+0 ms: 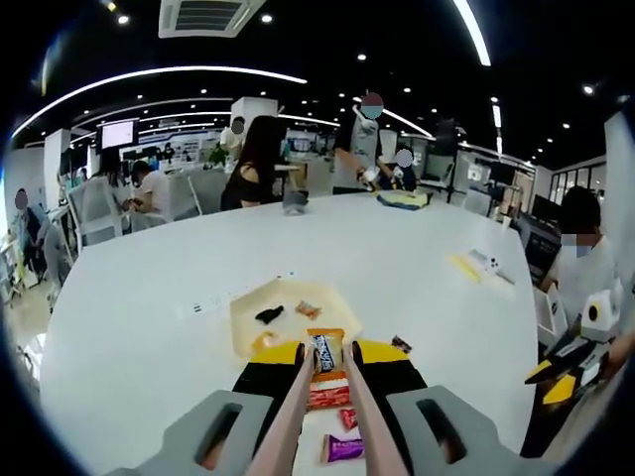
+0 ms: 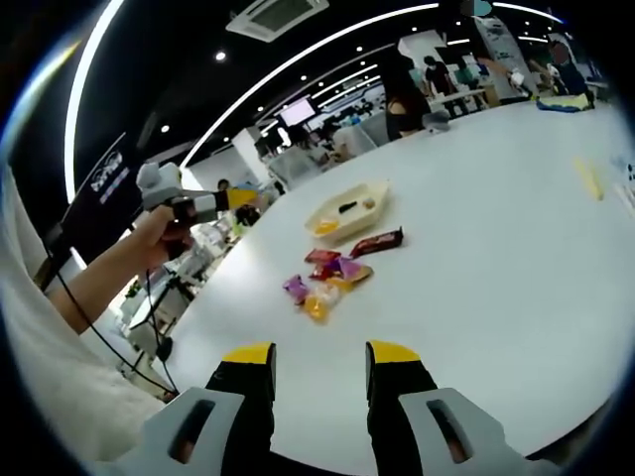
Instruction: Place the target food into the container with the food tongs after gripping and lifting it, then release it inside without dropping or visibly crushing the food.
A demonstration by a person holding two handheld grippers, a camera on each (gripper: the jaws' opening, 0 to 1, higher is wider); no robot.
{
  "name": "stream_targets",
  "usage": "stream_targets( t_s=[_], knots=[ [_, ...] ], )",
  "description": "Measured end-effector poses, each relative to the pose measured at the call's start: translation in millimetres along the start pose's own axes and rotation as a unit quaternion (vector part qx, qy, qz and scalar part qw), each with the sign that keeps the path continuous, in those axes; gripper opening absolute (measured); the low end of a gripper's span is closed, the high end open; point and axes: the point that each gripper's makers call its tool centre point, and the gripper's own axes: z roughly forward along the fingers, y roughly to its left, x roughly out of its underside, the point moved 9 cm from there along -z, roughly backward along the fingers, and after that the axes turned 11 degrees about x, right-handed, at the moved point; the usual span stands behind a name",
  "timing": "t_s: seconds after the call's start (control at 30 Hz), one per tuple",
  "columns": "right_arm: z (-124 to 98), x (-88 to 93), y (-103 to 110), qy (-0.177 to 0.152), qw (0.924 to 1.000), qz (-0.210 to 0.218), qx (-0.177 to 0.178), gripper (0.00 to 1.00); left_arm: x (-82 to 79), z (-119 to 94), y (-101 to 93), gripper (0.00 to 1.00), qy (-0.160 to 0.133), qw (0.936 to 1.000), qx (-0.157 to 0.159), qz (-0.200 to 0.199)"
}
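Observation:
My left gripper [image 1: 329, 359] is shut on a pair of pinkish food tongs [image 1: 286, 421] that reach forward between its yellow-tipped jaws. A blue-and-white snack packet [image 1: 323, 349] sits between the tong tips, in line with the near edge of the cream tray [image 1: 248, 319]. I cannot tell whether the packet is pinched or lifted. A black piece [image 1: 269, 315] and an orange piece [image 1: 308, 309] lie in the tray. In the right gripper view my right gripper [image 2: 319, 355] stands open over bare table, with the tray [image 2: 369, 188] further off. A hand holds the left gripper [image 2: 189, 203] high at the left.
Loose packets lie near the tray: red [image 1: 327, 397], purple [image 1: 344, 448] and a dark one [image 1: 401, 344]; the same pile [image 2: 327, 276] and a dark red packet [image 2: 377, 241] appear in the right gripper view. The white table [image 1: 397, 268] is wide. People sit around its far edge.

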Motion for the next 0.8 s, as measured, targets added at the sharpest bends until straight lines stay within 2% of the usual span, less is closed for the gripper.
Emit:
stream_targets(
  t_s=[0.67,0.8],
  knots=[
    [0.8,-2.9,-5.3,0.011,0.9999,-0.002,0.006,0.36,-4.3,16.6,8.7,0.17,0.002,1.0000,0.002,0.005],
    [1.4,-10.0,-5.3,0.009,0.9999,-0.009,0.006,0.36,-3.2,20.8,9.4,0.17,0.002,1.0000,0.006,0.001]
  ],
)
